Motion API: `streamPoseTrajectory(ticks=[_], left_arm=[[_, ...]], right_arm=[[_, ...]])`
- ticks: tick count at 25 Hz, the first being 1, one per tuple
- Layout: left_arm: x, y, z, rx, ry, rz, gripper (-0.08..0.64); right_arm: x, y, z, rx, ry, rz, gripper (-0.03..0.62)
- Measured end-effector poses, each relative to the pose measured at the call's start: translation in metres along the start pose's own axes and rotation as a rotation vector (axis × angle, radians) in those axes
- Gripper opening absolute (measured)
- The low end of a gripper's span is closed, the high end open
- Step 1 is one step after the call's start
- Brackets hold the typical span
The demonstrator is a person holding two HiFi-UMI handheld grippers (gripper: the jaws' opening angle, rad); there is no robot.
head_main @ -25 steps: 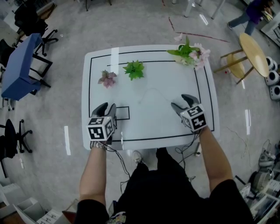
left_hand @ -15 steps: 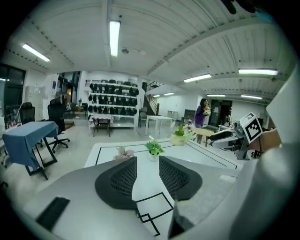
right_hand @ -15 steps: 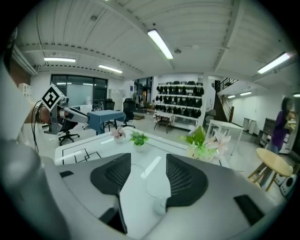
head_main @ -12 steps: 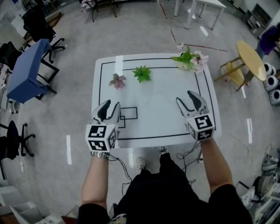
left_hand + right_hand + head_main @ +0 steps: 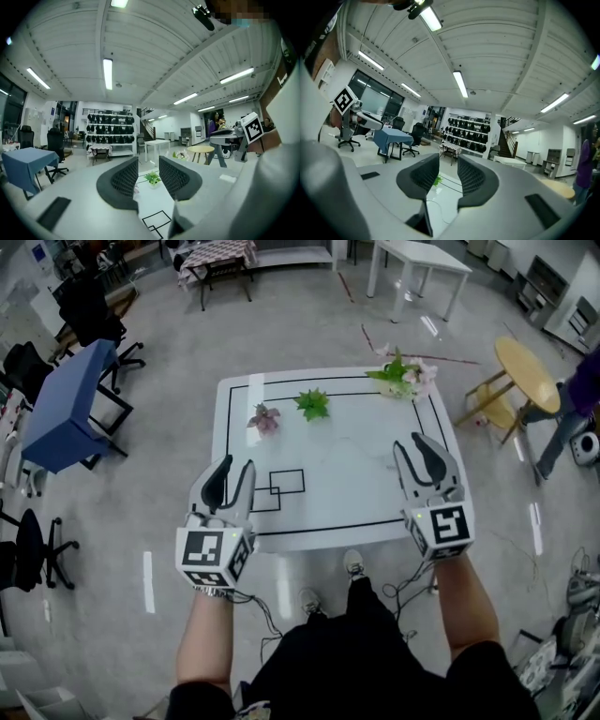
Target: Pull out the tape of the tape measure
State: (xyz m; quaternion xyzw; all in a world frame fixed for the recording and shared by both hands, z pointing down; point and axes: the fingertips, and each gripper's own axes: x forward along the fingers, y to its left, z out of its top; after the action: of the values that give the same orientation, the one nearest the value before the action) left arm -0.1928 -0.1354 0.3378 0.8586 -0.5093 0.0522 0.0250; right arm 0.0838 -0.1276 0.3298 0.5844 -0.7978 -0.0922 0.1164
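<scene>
While the left claw (image 5: 236,466) stands narrowly apart, empty, the right claw (image 5: 411,443), also empty, has just been closing.

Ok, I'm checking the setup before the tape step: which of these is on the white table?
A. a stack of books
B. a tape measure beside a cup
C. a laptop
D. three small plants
D: a pinkish plant, a green plant and a bunch of flowers stand along the far side of the table.
</scene>
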Motion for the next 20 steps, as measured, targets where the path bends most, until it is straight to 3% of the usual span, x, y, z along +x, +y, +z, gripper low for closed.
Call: streamPoseTrajectory(ticks=[6, 9, 20], left_arm=[[-0.034, -0.003, 0.032, 0.028, -0.091, -0.004, 0.132], [-0.047, -0.008, 0.041, 0.027, -0.107, -0.008, 0.132], [-0.080, -0.056, 0.067, 0.044, -0.140, 0.001, 0.100]], right_arm=[[-0.033, 0.012, 0.038, -0.005, -0.065, -0.036, 0.070], [-0.047, 0.015, 0.050, 0.003, -0.090, -0.051, 0.001], [-0.095, 0.002, 0.067, 0.054, -0.125, -0.009, -0.003]])
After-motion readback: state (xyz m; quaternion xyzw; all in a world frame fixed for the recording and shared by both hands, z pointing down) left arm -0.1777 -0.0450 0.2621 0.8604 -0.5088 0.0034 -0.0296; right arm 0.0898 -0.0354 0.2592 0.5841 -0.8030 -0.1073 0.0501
